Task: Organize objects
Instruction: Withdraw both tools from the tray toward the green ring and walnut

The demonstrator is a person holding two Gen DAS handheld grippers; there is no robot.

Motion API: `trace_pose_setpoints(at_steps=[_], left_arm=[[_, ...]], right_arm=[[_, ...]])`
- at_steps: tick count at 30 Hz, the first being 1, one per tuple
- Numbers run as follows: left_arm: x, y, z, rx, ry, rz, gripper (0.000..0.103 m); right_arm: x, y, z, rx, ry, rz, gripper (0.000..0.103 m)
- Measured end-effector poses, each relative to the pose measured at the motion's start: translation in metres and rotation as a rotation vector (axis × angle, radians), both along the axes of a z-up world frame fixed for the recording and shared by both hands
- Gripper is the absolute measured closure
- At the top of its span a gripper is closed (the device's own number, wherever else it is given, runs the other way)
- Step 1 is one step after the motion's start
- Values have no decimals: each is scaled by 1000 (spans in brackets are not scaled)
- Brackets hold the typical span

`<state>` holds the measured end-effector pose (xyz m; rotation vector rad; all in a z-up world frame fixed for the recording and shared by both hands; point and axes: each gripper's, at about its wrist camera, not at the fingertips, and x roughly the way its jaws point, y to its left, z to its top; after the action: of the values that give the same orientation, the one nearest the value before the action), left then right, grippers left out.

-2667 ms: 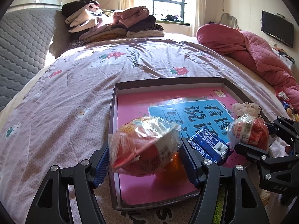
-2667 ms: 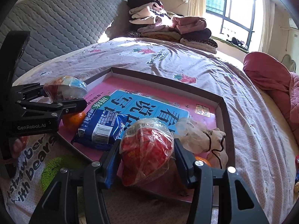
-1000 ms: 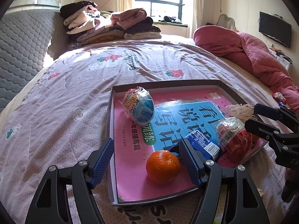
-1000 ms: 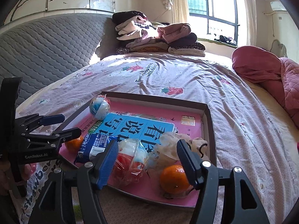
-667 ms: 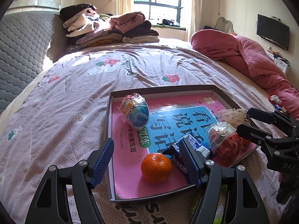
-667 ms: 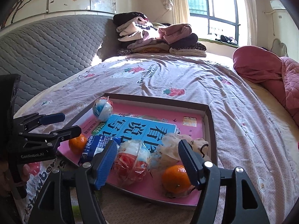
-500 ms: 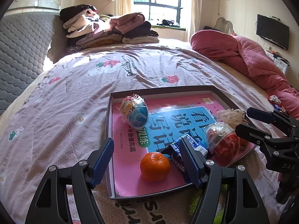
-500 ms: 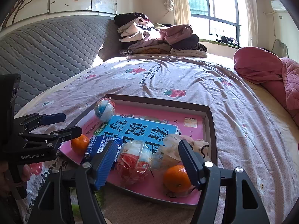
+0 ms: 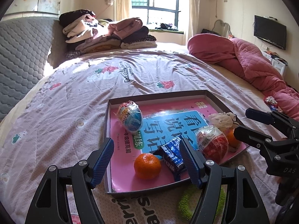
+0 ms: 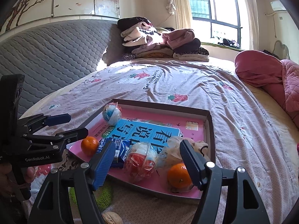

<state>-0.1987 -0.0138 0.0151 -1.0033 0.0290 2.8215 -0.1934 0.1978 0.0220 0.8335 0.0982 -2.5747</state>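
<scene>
A shallow brown box (image 9: 106, 130) (image 10: 210, 130) lies on the bed with a pink book (image 9: 123, 155) in it. On the book lie a blue wrapped egg (image 9: 130, 117) (image 10: 111, 114), a red wrapped egg (image 9: 212, 142) (image 10: 141, 160), a blue snack packet (image 9: 172, 155) (image 10: 116, 148), two oranges (image 9: 147, 166) (image 10: 179, 176) and a crumpled white bag (image 9: 222, 118). My left gripper (image 9: 146, 160) (image 10: 67, 125) is open and empty, above the box's near edge. My right gripper (image 10: 147, 163) (image 9: 243, 121) is open and empty, at the box's right side.
The bed has a lilac printed cover (image 9: 74, 93). Folded clothes (image 9: 104, 35) are piled at the headboard and a pink quilt (image 9: 243, 59) lies to the right. A green ring (image 9: 184, 201) and a walnut (image 10: 112, 218) lie on the cover near me.
Both grippers let go of the wrapped eggs, which now lie in the box. Both grippers have drawn back toward me and stand open.
</scene>
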Motion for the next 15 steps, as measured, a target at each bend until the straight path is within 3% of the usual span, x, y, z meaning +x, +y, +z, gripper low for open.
trace_pose_setpoints(at_steps=[15], left_arm=[[21, 0, 17, 10, 25, 4, 29]], right_arm=[[22, 5, 22, -24, 46, 3, 32]])
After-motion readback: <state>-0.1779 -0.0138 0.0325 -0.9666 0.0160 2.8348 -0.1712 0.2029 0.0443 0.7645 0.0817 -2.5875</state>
